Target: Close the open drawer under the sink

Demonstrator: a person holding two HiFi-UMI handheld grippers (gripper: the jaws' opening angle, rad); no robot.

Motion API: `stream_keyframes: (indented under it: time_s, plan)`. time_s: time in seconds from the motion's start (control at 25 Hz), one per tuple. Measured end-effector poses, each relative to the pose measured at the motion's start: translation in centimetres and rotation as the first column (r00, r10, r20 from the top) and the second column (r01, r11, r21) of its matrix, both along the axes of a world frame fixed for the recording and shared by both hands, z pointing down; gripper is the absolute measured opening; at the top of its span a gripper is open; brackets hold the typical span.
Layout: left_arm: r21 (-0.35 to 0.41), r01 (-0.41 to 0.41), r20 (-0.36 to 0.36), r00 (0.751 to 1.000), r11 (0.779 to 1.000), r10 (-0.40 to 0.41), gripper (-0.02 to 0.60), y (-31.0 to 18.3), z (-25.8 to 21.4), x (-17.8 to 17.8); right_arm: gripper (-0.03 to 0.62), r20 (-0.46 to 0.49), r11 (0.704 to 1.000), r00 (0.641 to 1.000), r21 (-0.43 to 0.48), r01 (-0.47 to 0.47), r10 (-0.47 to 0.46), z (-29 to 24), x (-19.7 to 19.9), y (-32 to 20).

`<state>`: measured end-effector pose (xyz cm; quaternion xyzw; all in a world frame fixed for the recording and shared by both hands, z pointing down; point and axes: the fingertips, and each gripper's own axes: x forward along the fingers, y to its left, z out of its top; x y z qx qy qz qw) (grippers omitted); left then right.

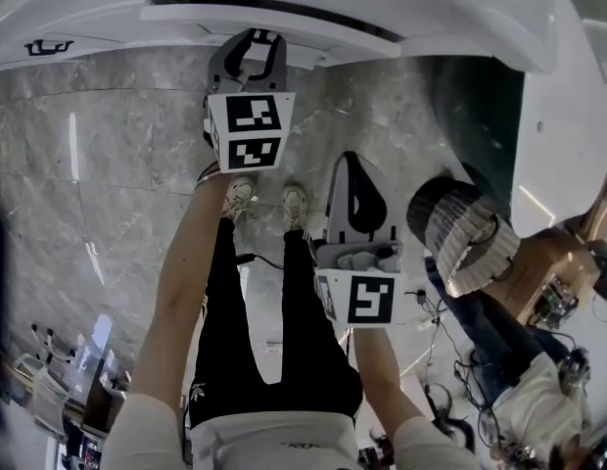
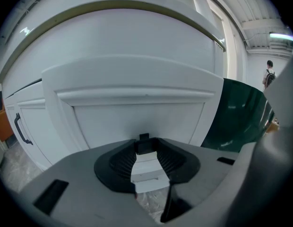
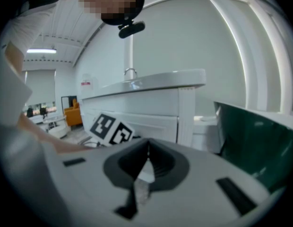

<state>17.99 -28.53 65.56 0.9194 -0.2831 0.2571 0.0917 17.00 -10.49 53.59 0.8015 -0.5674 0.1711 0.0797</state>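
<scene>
Projecting from the white vanity under the sink, one open drawer [image 2: 137, 112] is faced by the left gripper [image 2: 146, 145], its jaws parted on nothing. The right gripper [image 3: 147, 150], one of two, is seen clenched empty. One faucet [image 3: 130, 73] is visible.

Grey marble floor [image 1: 108, 155] under you. Dark green panel [image 2: 241, 117] right of you. Bystander in striped cap [image 1: 467, 235] beside it. Black handle [image 2: 18, 126] on cabinet door, far left. Orange armchair [image 3: 72, 116] in background.
</scene>
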Motion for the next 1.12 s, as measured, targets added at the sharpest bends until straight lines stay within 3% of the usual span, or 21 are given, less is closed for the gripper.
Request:
stream_keyframes:
  time_s: [0.52,1.12]
  plan:
    - [0.004,-0.011,-0.021,1.000,1.000,0.011,0.153,-0.8,0.1,0.8,0.029,-0.010,1.000,1.000,-0.003,-0.011,0.011,0.2,0.4,-0.8]
    - [-0.034,-0.070,0.001,0.998,0.997,0.070,0.156,-0.6,0.3,0.8,0.029,0.002,1.000,1.000,0.012,0.006,-0.006,-0.2,-1.5,-1.4]
